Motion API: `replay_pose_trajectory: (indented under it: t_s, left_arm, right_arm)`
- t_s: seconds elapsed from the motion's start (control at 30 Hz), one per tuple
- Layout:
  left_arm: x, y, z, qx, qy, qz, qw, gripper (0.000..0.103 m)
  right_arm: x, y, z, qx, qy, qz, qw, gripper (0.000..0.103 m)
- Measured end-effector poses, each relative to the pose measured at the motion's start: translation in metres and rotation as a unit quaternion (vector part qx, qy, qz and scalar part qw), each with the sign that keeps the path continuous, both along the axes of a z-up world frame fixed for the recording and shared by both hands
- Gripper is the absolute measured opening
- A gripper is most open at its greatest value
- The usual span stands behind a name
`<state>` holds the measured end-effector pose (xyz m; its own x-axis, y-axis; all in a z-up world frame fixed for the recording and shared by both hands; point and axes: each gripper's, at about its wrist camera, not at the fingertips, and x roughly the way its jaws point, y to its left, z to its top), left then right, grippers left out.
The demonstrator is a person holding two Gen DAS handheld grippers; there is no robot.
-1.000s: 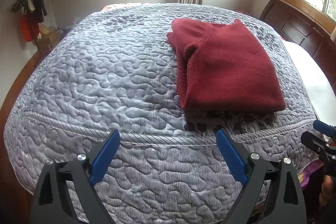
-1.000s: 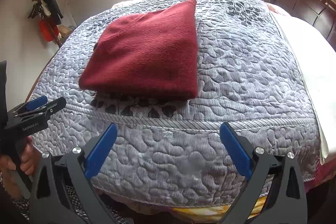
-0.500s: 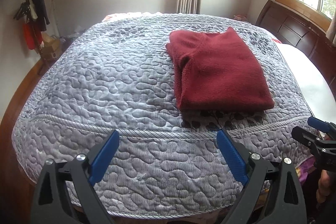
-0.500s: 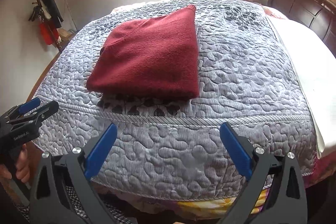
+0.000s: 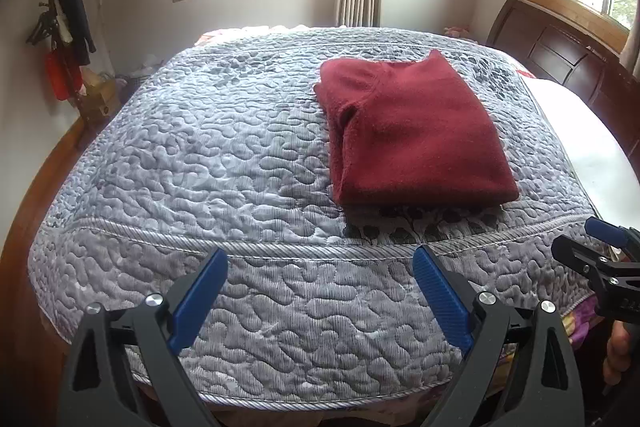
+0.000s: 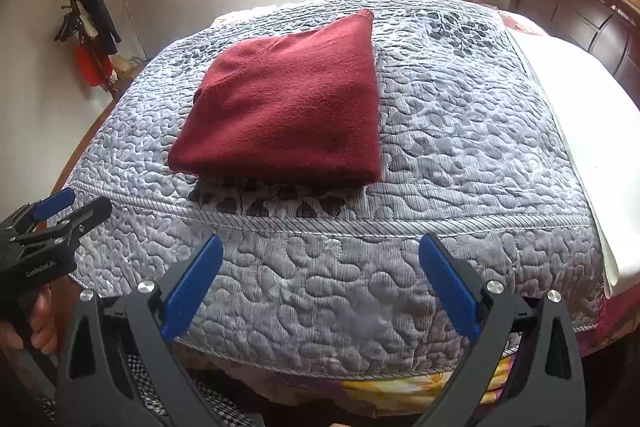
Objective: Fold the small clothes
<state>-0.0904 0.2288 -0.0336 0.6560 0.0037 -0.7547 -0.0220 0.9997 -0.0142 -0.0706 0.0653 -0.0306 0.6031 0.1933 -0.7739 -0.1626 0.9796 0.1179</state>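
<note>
The folded red garment (image 5: 416,131) lies on the quilt (image 5: 208,163), well beyond both empty, spread-wide hand-held grippers (image 5: 320,279) (image 6: 320,267).

The folded garment (image 5: 416,131) lies on the bed (image 5: 224,155) at one o'clock — headboard (image 5: 560,55) at two, coat rack (image 5: 64,27) at ten.

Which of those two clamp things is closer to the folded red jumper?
Right, though only slightly. The right gripper faces the red jumper almost head-on; the left gripper sits off to its left. Neither touches it.
</note>
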Motion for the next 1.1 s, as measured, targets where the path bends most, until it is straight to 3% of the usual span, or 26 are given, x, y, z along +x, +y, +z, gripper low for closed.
replay_pose_trajectory:
  t_s: [1.1]
  left_arm:
    - [0.0053, 0.0005, -0.0101, 0.010, 0.013, 0.002, 0.9999, 0.094]
  right_arm:
    - [0.0093, 0.0083, -0.0072, -0.010, 0.005, 0.003, 1.000, 0.100]
